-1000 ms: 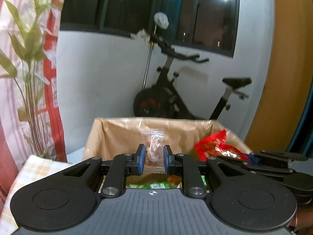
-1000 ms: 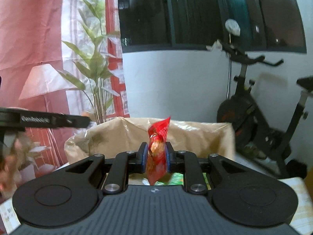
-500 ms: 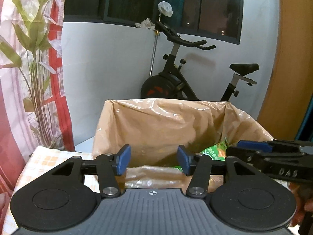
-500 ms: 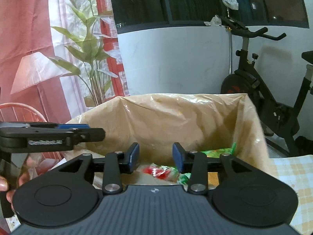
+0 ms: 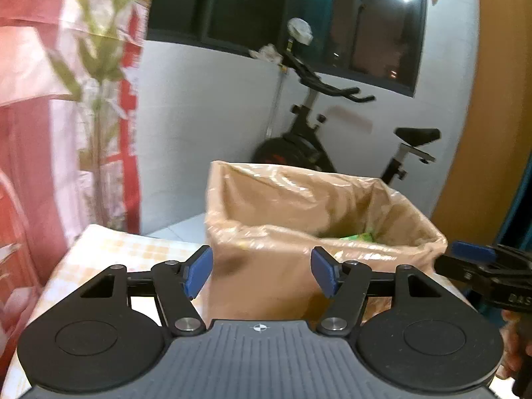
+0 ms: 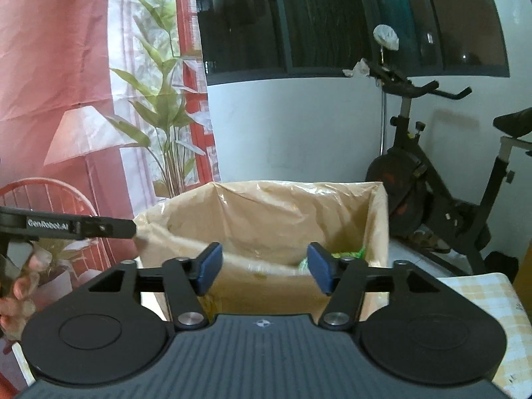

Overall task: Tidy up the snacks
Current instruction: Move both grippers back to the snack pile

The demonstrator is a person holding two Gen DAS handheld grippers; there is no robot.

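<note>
Both packets have gone from the jaws since a second ago: a clear-wrapped sweet was then clamped in the left gripper (image 5: pixel 262 274) and a red packet in the right gripper (image 6: pixel 262 271), and neither is seen between the blue pads now. Each pair of jaws is opening, with nothing between them but the view of the lined box (image 5: pixel 299 232) beyond. Both grippers have also been drawn back from the box, so that its near wall, which was hidden under the fingers, is now shown in full.

From this it is judged that the two snacks were dropped into the box and that one more round of the sorting is done; further snacks, if any remain, would have to be fetched from elsewhere on the table.

Little of the box's contents can be made out. Only a scrap of green packet (image 6: pixel 349 254) is seen low against the far right corner of the box, above the near rim; the red packet and the clear one are hidden by the near wall and cannot be confirmed inside. The checked tablecloth (image 5: pixel 126 252) is seen at the left edge of the table in the left view and at the right edge in the right view, but the near part of the table is covered by the gripper bodies, so it cannot be told whether snacks are waiting there. The left view is blurred. The fingers (image 6: pixel 16 294) of the person's left hand are cut off at the frame edge.
</note>
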